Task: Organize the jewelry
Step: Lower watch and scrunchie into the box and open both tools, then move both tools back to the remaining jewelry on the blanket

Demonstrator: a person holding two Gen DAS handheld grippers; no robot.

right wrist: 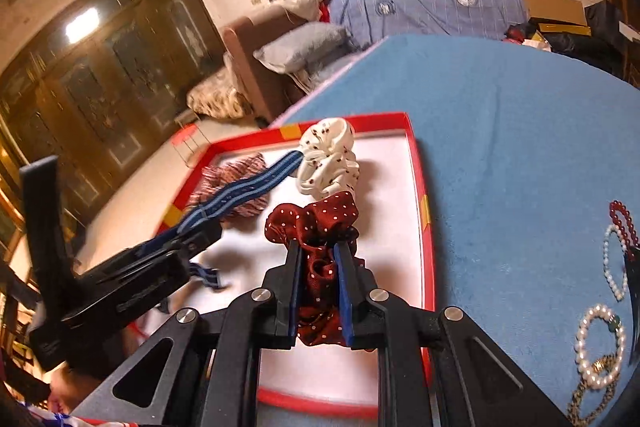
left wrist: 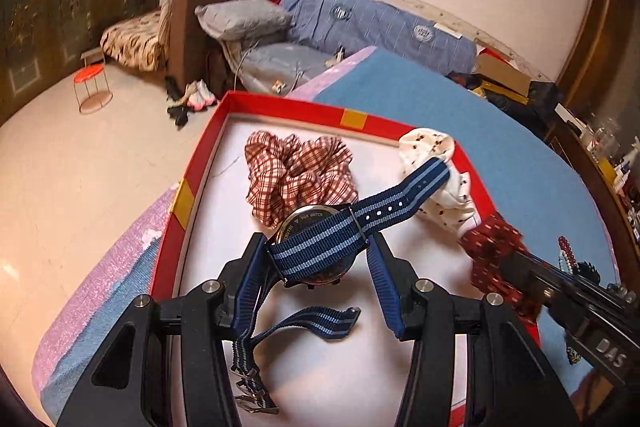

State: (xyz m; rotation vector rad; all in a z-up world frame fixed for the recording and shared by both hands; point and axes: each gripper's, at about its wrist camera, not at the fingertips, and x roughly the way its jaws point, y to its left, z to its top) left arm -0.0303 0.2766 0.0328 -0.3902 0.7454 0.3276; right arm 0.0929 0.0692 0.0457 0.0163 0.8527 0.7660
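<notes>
Centrally, the left gripper (left wrist: 320, 263) clamps a striped-strap watch (left wrist: 320, 239) above the red box (left wrist: 192, 163); at lower centre of the right view, the right gripper (right wrist: 320, 291) pinches a maroon scrunchie (right wrist: 316, 227). Risk: the watch's dangling strap may snag the plaid scrunchie (left wrist: 296, 175) on release.

Tray (left wrist: 200, 155) on bedspread (right wrist: 520, 131), scrunchies (left wrist: 296, 175) inside, watch (left wrist: 316, 243) before them, probably bracelets (right wrist: 600, 343) right of tray
</notes>
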